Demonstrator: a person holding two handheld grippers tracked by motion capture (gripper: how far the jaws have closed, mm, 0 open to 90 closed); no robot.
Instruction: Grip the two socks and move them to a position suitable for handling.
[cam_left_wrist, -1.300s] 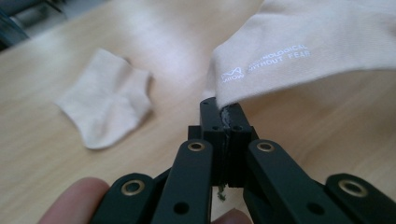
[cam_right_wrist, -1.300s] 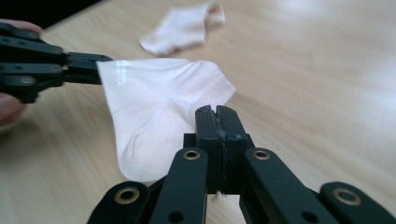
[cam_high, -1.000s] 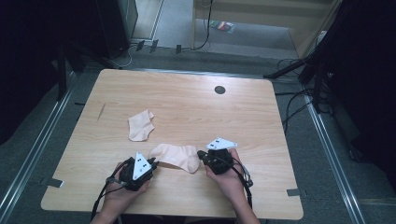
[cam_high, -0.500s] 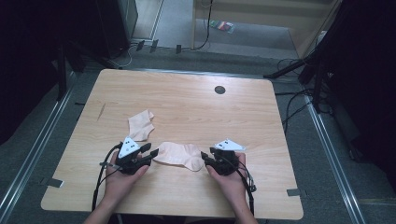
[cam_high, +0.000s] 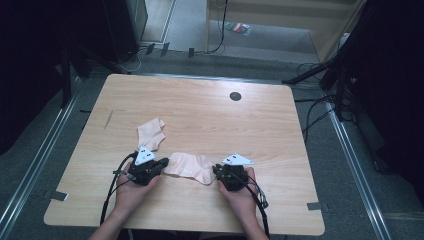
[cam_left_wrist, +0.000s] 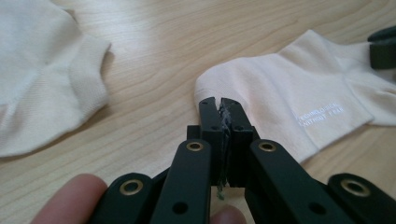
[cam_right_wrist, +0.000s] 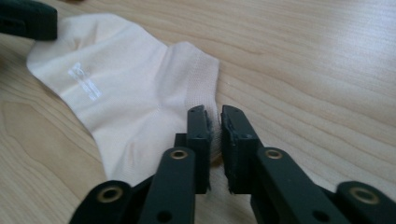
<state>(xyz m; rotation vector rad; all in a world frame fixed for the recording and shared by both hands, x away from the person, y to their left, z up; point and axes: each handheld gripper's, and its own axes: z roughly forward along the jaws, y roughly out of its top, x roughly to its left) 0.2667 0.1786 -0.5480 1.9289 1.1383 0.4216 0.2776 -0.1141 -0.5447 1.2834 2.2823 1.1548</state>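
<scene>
The left gripper (cam_left_wrist: 219, 105) has its fingers (cam_left_wrist: 208, 116) clenched on the toe edge of the pale peach cotton ankle sock (cam_high: 191, 166); they have just been closing. The right gripper (cam_right_wrist: 212, 114) has also been closing, its fingers (cam_right_wrist: 198, 126) pinching the sock's cuff edge with a thin slit left between them. The sock lies flat between both grippers at about six o'clock on the light wooden table (cam_high: 200, 110), and small white lettering on it is too fine to read. A second matching pale sock (cam_high: 151, 134) lies at the left gripper's twelve o'clock. A round black grommet (cam_high: 235, 96) sits toward twelve o'clock. Grey floor (cam_high: 195, 55), cables and dark surroundings ring the table; the person's forearms are cut off at six o'clock.
</scene>
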